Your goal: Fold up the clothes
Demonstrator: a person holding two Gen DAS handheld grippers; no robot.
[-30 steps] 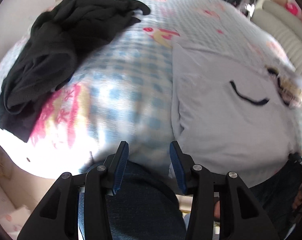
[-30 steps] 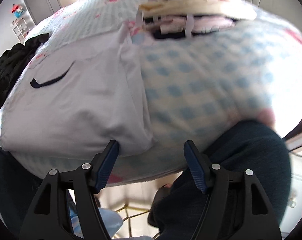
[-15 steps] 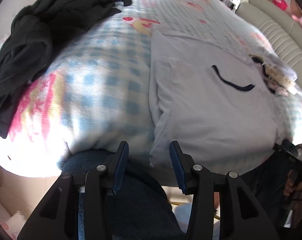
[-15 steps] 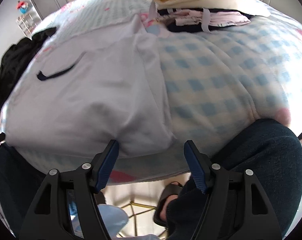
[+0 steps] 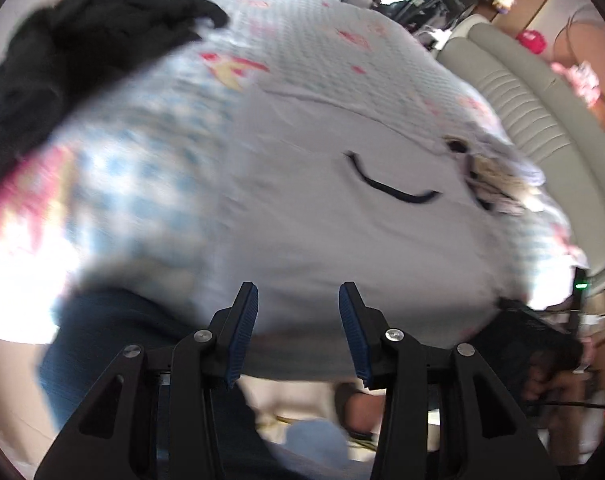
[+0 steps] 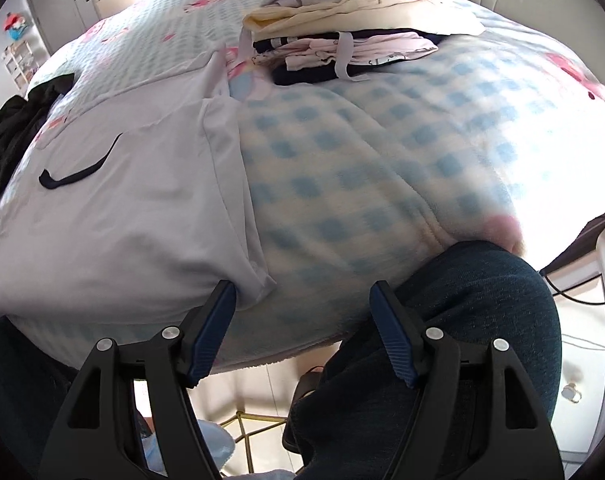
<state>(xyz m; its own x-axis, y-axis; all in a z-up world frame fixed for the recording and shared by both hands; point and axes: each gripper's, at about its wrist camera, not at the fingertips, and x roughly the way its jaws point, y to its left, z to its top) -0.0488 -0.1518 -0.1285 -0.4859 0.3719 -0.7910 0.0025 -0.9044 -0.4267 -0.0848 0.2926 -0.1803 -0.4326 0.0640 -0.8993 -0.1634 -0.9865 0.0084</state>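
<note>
White shirt (image 6: pixel 134 208) flat on bed (image 6: pixel 382 168), sides apparently tucked in, final fold left; folded stack (image 6: pixel 342 40) done, black heap (image 5: pixel 82 48) waiting; left claw (image 5: pixel 298 336) and right claw (image 6: pixel 302 332) spread, empty.

Bed (image 6: pixel 402 152) w/ blue-and-white checked blanket, pink cartoon prints here & there; blanket edge hangs over the near side. On it: white T-shirt (image 6: pixel 134 200) w/ dark swoosh mark, spread flat at the near edge, left of centre in right wrist view, one side folded in. Stack of folded clothes (image 6: pixel 342 36) further back, near the padded headboard, just beside the shirt's far corner – white, cream, pink, navy layers. Heap of black clothes (image 5: pixel 74 56) on far left part of bed, well apart from shirt.
</note>
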